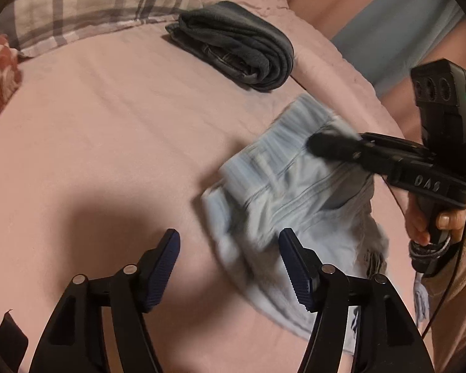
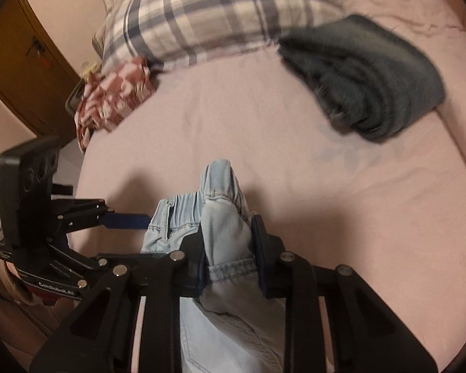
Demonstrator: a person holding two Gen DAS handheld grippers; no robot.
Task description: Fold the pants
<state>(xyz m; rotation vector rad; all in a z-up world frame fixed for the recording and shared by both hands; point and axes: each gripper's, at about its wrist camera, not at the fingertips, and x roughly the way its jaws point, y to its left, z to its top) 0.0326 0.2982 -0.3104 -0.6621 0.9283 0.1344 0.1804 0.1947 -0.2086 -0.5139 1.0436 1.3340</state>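
Observation:
Light blue denim pants [image 1: 282, 192] lie bunched on the pink bed sheet [image 1: 108, 155], blurred by motion. My right gripper [image 2: 230, 248] is shut on a bunch of the pants [image 2: 223, 233] near the waistband and holds it up off the sheet; it enters the left wrist view from the right [image 1: 326, 146]. My left gripper [image 1: 230, 248] is open and empty, just left of the pants, its right finger over the fabric's edge. In the right wrist view the left gripper [image 2: 124, 220] sits at the left, next to the waistband.
Folded dark grey pants [image 1: 236, 46] lie at the far side of the bed, also in the right wrist view [image 2: 366, 74]. A plaid pillow [image 1: 87, 3] and a red floral cloth [image 2: 111, 99] lie at the head. The bed's edge runs along the right.

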